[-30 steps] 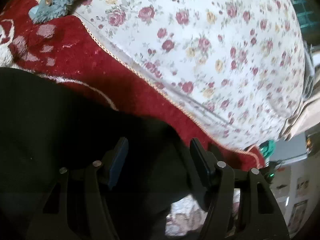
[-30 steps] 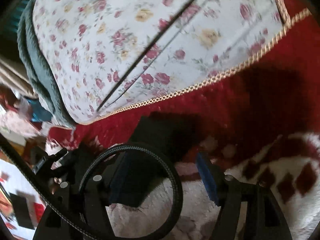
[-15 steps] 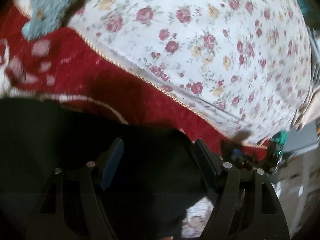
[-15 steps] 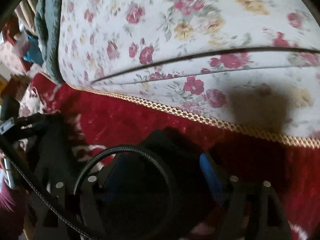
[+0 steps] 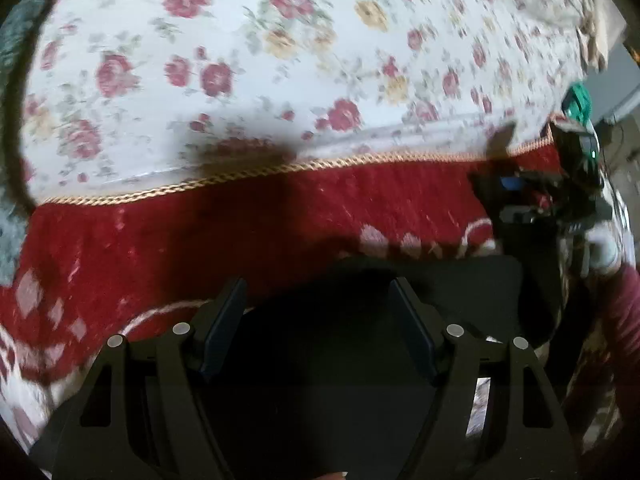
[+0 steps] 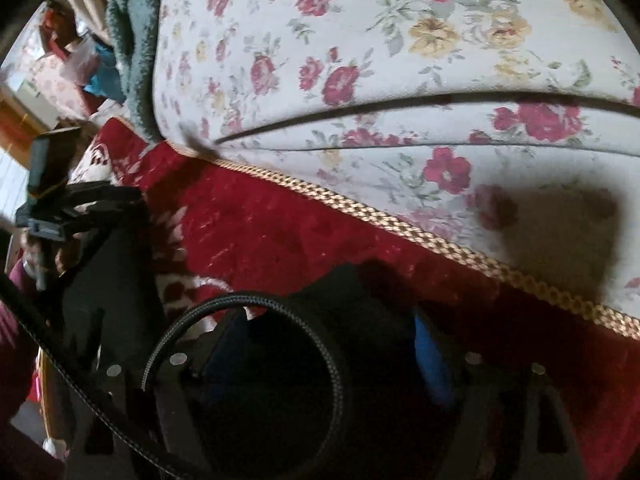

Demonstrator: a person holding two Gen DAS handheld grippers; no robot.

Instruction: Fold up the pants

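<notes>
my left gripper had its fingers spread wide with the black pants bunched between them, though i couldn't tell if they pinched. the right gripper looked the same, fabric filling the gap. the pants lay on the red rug below the floral cover. i judged both edges should travel level so the fold lands square. both grippers were angled down, side by side.

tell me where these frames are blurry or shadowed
Left wrist view: motion blur smears the white floral quilt, and a dark shadow crosses its gold braided trim. Right wrist view: sharper, a soft shadow patch on the quilt at right; the black pants are nearly featureless.
</notes>
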